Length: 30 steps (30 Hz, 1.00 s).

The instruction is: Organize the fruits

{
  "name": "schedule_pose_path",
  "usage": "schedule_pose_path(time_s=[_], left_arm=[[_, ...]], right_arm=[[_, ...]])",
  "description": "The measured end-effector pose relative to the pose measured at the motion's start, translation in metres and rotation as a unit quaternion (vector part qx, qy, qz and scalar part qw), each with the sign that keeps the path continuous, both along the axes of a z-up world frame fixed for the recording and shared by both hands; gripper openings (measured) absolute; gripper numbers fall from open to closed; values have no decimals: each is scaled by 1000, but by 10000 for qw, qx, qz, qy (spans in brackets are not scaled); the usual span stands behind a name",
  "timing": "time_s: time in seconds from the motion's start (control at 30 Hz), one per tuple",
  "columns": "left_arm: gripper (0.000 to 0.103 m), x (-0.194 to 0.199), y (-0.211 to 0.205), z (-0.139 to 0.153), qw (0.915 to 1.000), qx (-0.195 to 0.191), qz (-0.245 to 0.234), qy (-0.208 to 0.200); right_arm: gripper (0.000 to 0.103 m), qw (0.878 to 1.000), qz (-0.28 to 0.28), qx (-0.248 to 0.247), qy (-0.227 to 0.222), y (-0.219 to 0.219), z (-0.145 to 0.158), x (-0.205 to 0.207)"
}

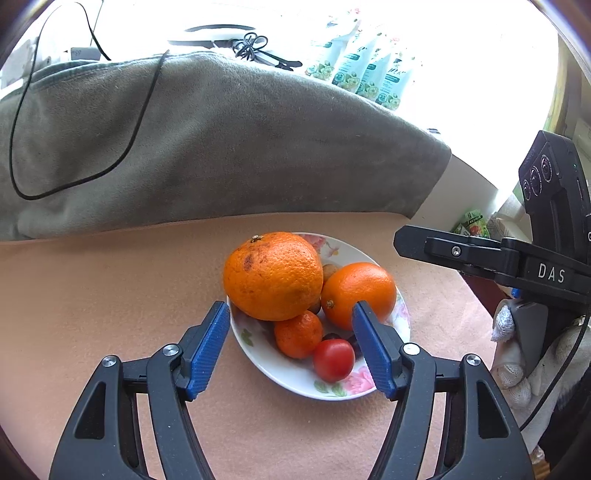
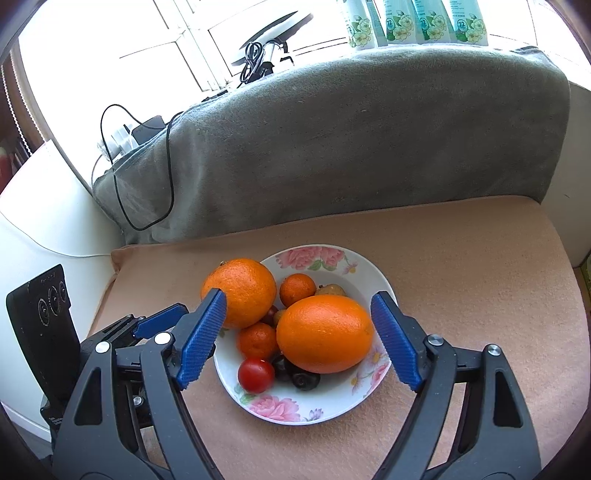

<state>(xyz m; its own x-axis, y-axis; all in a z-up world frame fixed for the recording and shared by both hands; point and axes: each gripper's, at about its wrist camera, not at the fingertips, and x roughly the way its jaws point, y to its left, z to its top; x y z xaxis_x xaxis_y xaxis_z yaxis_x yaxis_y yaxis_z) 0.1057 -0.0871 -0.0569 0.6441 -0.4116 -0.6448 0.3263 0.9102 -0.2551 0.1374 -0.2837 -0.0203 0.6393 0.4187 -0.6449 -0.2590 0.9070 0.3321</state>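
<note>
- A flowered plate (image 2: 334,258) sits on a pink mat (image 2: 461,258), in the lower middle of both views.
- The fruit is piled on the plate: a big orange (image 2: 242,291) at the left rim in the right wrist view, and a smooth orange (image 2: 325,338) just right of it.
- Two small oranges lie there too, one (image 2: 297,290) behind and one (image 2: 257,340) in front, both touching the big fruit.
- A red tomato (image 2: 255,374) lies at the front of the plate, next to some dark fruit (image 2: 297,374).
- The left gripper (image 1: 290,347) is open. Its blue pads stand on each side of the pile and press on nothing.
- The right gripper (image 2: 299,341) is open wide too. The smooth orange is between its pads, but they do not touch it.
- In the left wrist view, the right gripper shows at the right edge, with a white glove (image 1: 511,354) under it.
- A grey blanket (image 2: 351,147) fills the top of both views, with a black cord (image 2: 147,177) on it.
- Green packs (image 2: 413,22) stand in the upper right, by the bright window.
</note>
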Motion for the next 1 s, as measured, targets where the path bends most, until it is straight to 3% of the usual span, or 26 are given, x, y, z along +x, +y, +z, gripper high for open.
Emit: schedule_pose_path(time_s=[0.17,0.57,1.0], left_arm=[[78,-12,-2,8,9999,45,-6,-123],[79,-31,3,12,9997,167,151,-75],[79,-73,24,30,9978,267,502,-354]], right_arm=[[86,9988,-147,-371,-285,2,7,-18],[87,9918,-559,-1079,-399,2,4,-43],[87,9860,-676,-1221,-910,3,23,-88]])
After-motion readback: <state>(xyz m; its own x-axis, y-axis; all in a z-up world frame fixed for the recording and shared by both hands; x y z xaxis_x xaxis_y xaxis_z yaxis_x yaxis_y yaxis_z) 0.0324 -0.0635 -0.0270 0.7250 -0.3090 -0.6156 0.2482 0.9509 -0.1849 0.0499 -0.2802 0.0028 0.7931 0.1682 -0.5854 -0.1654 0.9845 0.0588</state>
